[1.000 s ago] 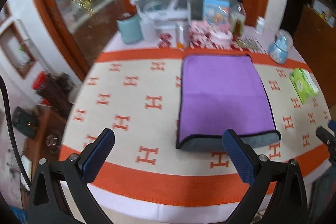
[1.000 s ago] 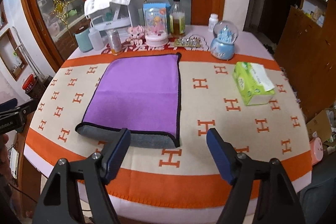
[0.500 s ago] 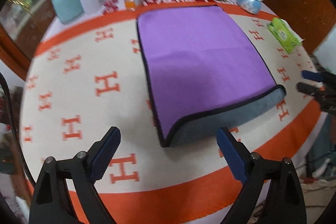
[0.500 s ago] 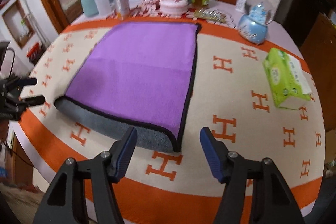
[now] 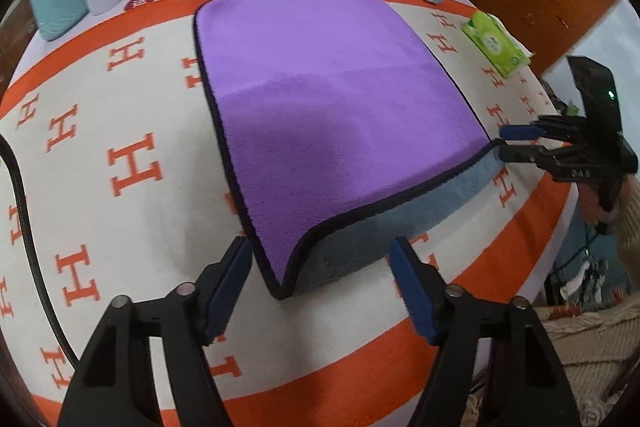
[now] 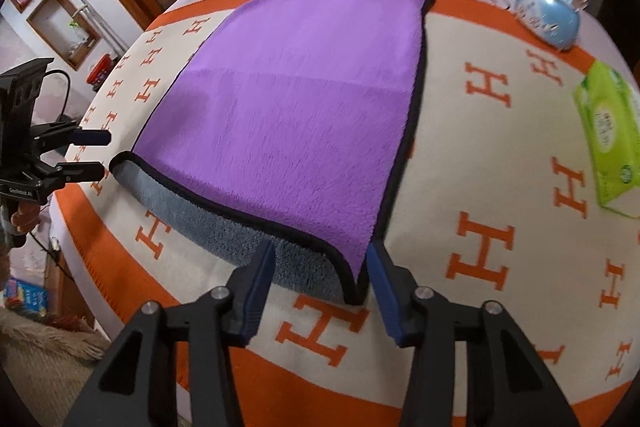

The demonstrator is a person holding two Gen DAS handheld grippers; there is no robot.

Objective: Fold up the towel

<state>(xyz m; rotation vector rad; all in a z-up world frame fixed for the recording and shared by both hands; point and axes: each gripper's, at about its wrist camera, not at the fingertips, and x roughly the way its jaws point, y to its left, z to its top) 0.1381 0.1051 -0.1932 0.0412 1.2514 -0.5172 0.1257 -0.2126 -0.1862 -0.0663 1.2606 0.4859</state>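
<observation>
L wrist: left hand-held gripper (image 5: 320, 267) open, straddling near-left corner of purple towel (image 5: 332, 99) lying flat on desk (image 5: 132, 235); risk = pinching only top layer, fold skews. R wrist: right hand-held gripper (image 6: 322, 267) open at near-right corner (image 6: 354, 291), could snag the tablecloth (image 6: 500, 187) w/ it.

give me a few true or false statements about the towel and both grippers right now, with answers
1. The left gripper is open, its fingers either side of a near corner of the purple towel. True.
2. The right gripper is shut on the towel. False: it is open at the other near corner.
3. The towel's grey underside shows along its near edge. True.
4. The green tissue pack lies on the towel. False: it sits apart on the tablecloth.
5. The snow globe stands beyond the towel's far right corner. True.
</observation>
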